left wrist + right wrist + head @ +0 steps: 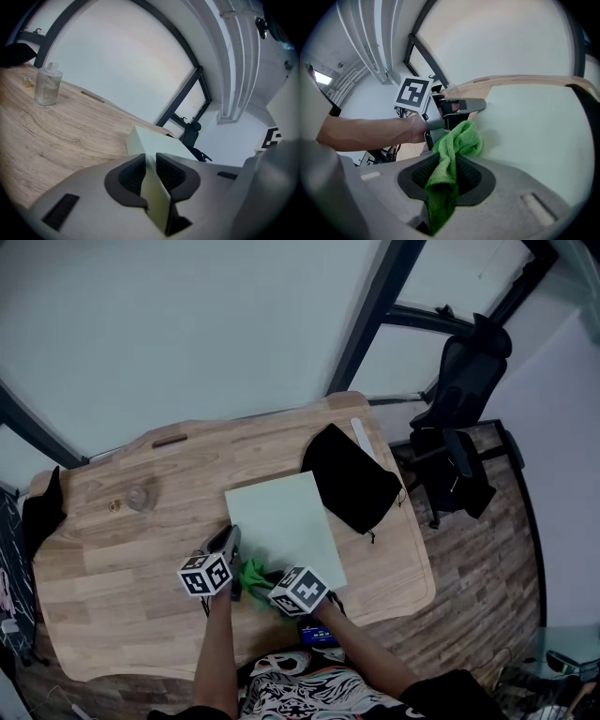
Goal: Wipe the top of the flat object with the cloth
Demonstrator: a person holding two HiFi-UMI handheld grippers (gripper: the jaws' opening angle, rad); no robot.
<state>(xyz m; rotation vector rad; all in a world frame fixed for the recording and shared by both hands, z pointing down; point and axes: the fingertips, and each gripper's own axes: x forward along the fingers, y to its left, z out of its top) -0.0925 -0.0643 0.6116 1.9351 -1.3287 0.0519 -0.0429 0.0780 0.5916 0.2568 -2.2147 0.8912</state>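
A pale green flat board [284, 523] lies in the middle of the wooden table [141, 549]. My left gripper [227, 542] is shut on the board's near left edge; in the left gripper view the board's edge [154, 194] runs between the ribbed pads [132, 176]. My right gripper [272, 585] is shut on a green cloth [253, 575] at the board's near corner. In the right gripper view the cloth [454, 150] bunches out of the jaws onto the board [534, 136], close to the left gripper [454, 107].
A black pouch [349, 476] lies on the table beyond the board's far right corner, overlapping it slightly. A small clear glass bottle [139, 497] [48, 84] stands at the table's left. A black office chair [459, 418] stands past the table's right end.
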